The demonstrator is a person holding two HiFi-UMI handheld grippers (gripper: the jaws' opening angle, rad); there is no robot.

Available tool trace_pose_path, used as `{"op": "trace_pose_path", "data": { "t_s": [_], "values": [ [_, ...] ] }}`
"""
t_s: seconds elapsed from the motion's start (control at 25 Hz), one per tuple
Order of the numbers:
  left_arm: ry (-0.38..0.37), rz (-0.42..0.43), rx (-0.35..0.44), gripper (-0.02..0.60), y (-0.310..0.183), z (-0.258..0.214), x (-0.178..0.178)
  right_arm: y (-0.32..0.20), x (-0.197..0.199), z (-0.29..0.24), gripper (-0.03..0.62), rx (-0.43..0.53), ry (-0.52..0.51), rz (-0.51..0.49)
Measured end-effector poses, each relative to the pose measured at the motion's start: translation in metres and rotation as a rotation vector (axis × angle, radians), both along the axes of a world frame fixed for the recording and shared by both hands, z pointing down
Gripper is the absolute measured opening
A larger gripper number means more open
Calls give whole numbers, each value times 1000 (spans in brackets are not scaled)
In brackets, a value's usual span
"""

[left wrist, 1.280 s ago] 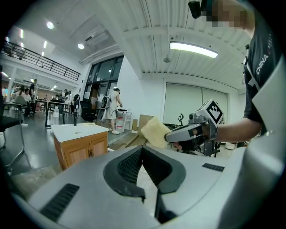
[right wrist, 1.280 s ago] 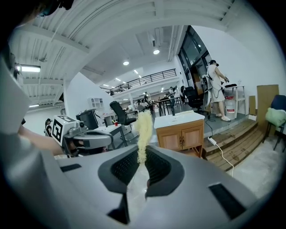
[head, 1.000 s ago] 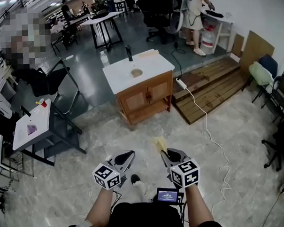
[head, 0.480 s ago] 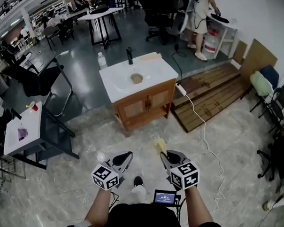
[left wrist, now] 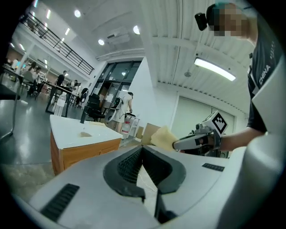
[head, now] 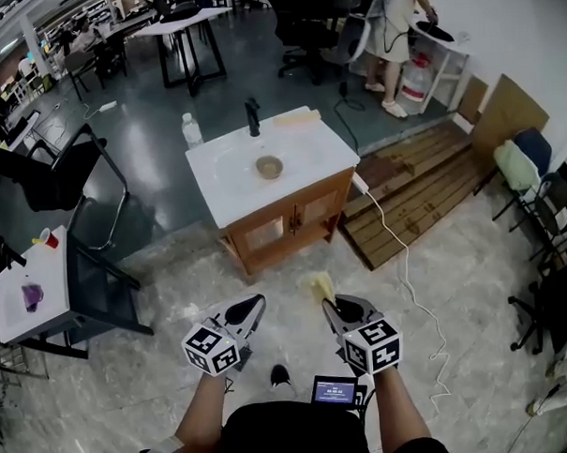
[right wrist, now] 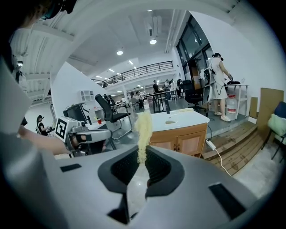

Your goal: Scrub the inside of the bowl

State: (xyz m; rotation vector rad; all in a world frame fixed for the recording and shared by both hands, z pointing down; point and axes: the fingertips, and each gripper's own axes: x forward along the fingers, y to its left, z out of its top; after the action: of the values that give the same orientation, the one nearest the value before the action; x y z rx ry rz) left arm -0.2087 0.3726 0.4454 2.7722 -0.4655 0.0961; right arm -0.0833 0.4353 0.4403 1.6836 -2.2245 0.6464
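- Since a second ago the white-topped wooden cabinet point(head: 227, 181) has come nearer and sits lower in the frame.
- A round brown bowl point(head: 269, 166) rests on it, upper centre, well apart from both grippers.
- The left gripper point(head: 258, 302) is closed and empty.
- The right gripper point(head: 327, 304) pinches a rough yellow sponge point(head: 321, 285).
- The floor point(head: 174, 301) is pale marbled tile.

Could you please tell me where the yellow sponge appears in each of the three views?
Head view: the yellow sponge sticks out ahead of the right gripper, lower centre.
Left gripper view: right of centre, at the right gripper's tip.
Right gripper view: centre, edge-on, clamped between the jaws.
Shared landmark: the white-topped wooden cabinet, beyond it everywhere.
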Motion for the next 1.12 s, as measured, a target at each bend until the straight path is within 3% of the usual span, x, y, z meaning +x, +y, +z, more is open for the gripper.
{"op": "trace_pose_path", "data": {
  "t_s": [0.44, 0.8, 1.12],
  "values": [
    [-45, 49, -20, 3, -69, 19, 43, -69, 32, 14, 41, -13, -26, 23],
    [-150, 3, 10, 3, -165, 23, 108, -172, 102, 13, 41, 11, -66, -31],
    [-166, -68, 13, 3, -241, 10, 187, -254, 182, 6, 41, 21, -92, -108]
  ]
}}
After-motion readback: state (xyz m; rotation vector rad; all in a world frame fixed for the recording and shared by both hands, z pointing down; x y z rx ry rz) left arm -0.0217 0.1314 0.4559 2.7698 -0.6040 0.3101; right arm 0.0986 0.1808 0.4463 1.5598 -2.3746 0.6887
